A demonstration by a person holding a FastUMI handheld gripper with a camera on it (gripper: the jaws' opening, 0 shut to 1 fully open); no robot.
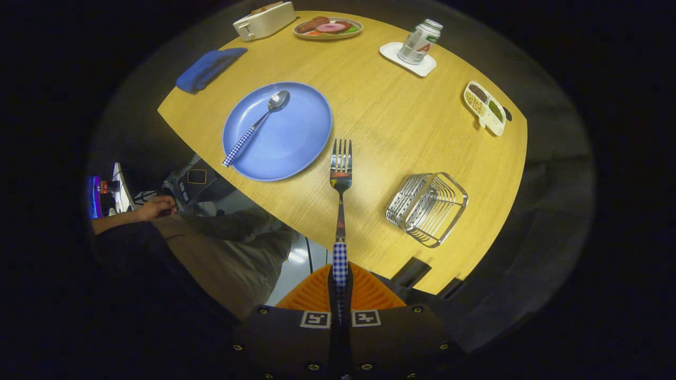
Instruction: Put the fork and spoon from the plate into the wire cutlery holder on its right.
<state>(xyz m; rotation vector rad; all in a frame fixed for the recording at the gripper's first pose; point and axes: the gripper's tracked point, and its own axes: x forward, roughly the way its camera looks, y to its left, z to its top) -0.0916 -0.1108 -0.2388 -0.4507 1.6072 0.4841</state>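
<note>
The jaws point(340, 295) are closed narrowly on the checked handle of the fork point(340, 174), which is held out ahead of them with its tines pointing away, lifted clear above the wooden surface point(401, 132). The wire cutlery holder point(426, 208) is seen just to the right of the fork's neck and lower down, with its open top facing upward. For the step in hand, it is judged that the fork should be carried to the right until it hangs over that opening, tipped so that one end points down, and lowered between the wires before the grip is released; a release from too high would probably let it bounce off the rim. The spoon point(257, 126) is left lying across the blue plate point(296, 142), bowl away and handle toward the near rim, and remains to be fetched afterwards. Farther out on the surface are found a folded blue cloth point(208, 68), a white box point(264, 20), a dish of food point(327, 27), a can point(420, 41) on a white coaster point(407, 59), and a small divided tray point(485, 107) holding what may be seeds or spices. Beside the surface a seated person's hand point(156, 207) and trouser leg point(232, 253) are seen.
</note>
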